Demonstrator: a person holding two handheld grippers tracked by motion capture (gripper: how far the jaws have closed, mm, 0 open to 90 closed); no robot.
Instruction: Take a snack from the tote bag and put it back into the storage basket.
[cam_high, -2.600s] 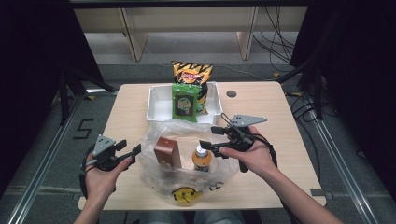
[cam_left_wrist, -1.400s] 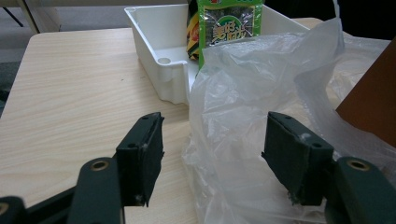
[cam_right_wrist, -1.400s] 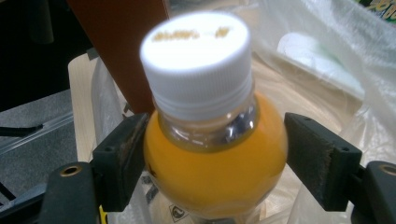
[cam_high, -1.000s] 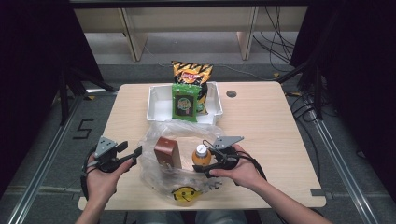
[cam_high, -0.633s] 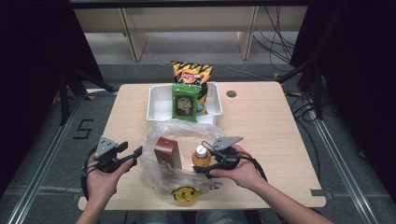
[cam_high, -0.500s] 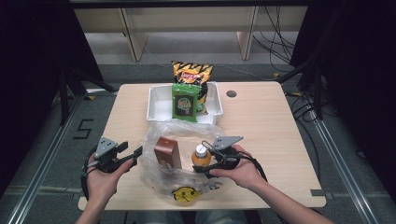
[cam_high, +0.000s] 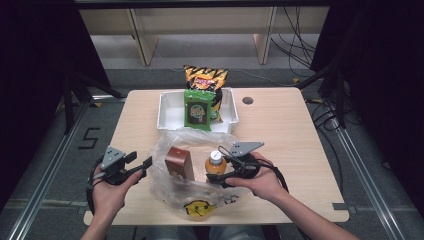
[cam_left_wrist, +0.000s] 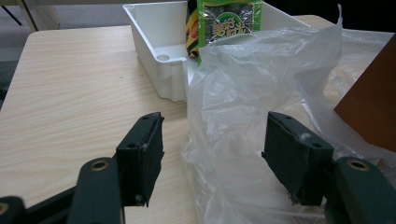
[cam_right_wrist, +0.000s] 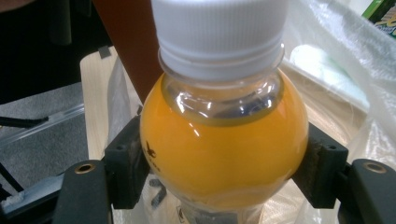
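An orange juice bottle (cam_high: 215, 164) with a white cap stands upright inside an open clear plastic bag (cam_high: 172, 147) at the table's front middle. My right gripper (cam_high: 217, 176) is shut on the bottle (cam_right_wrist: 224, 135); its pads (cam_right_wrist: 128, 163) press both sides of the rounded shoulder. A brown box (cam_high: 179, 163) stands in the bag just left of the bottle. My left gripper (cam_high: 145, 163) is open at the bag's left edge. In the left gripper view the crumpled plastic (cam_left_wrist: 233, 107) lies between the spread jaws of this gripper (cam_left_wrist: 210, 144), untouched by the pads.
A white tray (cam_high: 169, 113) sits behind the bag, with a green snack pack (cam_high: 197, 110) leaning in it and a yellow chip bag (cam_high: 205, 77) behind. A yellow smiley print (cam_high: 196, 210) marks the bag's front. Bare wood lies right of my right hand.
My right gripper came down and left from beside the bag and closed on the bottle. Over the last second nothing has visibly moved. The left gripper has stayed put.
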